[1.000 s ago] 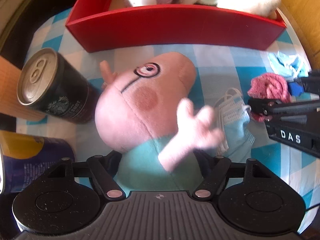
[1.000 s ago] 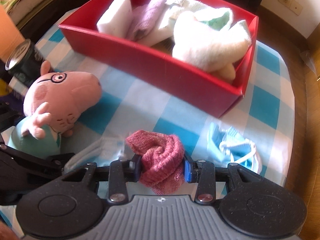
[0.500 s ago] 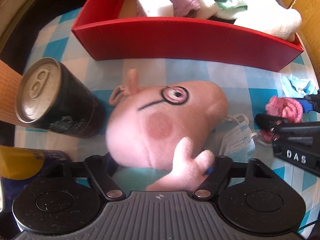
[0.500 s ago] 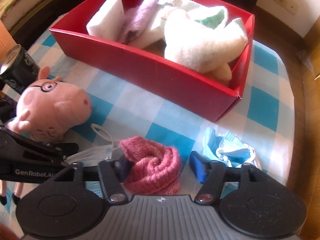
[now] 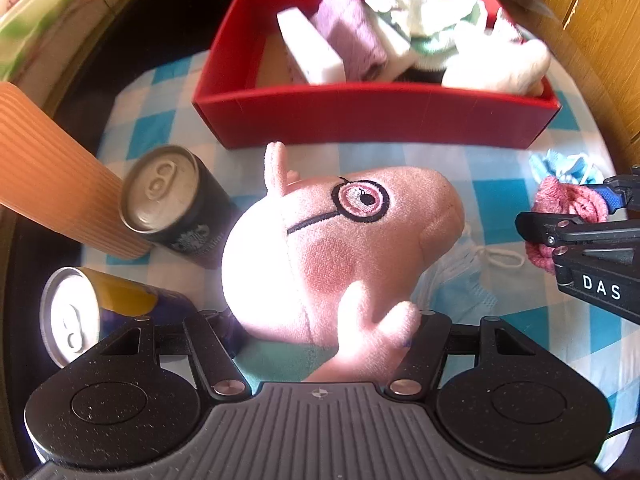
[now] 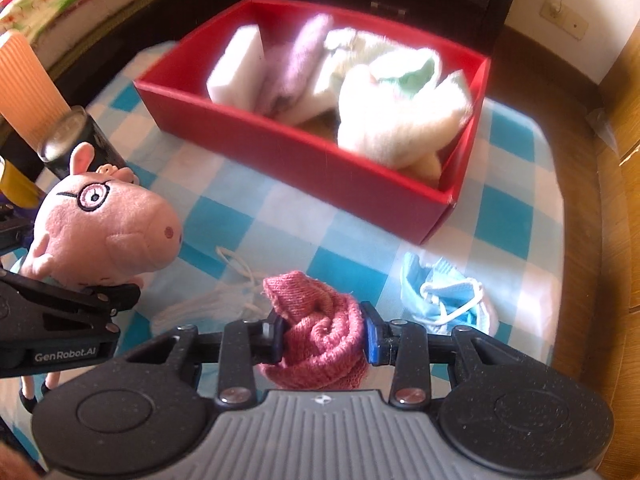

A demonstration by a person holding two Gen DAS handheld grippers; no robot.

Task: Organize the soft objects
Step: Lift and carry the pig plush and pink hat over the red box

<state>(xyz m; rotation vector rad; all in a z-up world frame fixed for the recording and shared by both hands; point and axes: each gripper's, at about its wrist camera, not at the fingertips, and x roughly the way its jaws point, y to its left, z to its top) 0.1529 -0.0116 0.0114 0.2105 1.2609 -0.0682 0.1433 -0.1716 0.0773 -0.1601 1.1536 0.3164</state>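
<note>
My left gripper (image 5: 320, 334) is shut on a pink pig plush (image 5: 340, 248) by its teal body and holds it above the checked cloth; the plush also shows at the left of the right wrist view (image 6: 104, 232). My right gripper (image 6: 322, 334) is shut on a rolled pink knit cloth (image 6: 320, 332), lifted a little; this cloth also shows in the left wrist view (image 5: 568, 204). The red box (image 5: 376, 120) stands beyond, holding a white sponge (image 5: 308, 50), a purple cloth (image 5: 352, 40) and pale towels (image 6: 400, 120).
A black can (image 5: 172, 196), a yellow and blue can (image 5: 92, 316) and an orange ribbed cup (image 5: 48, 168) stand at the left. A white face mask (image 6: 216, 300) and a blue face mask (image 6: 448, 296) lie on the checked cloth (image 6: 328, 236). Wooden furniture is at the right.
Both grippers have risen and pulled back from the table. The plush has been lifted in my left gripper. My right gripper opened briefly around the pink cloth, then closed on it again.
</note>
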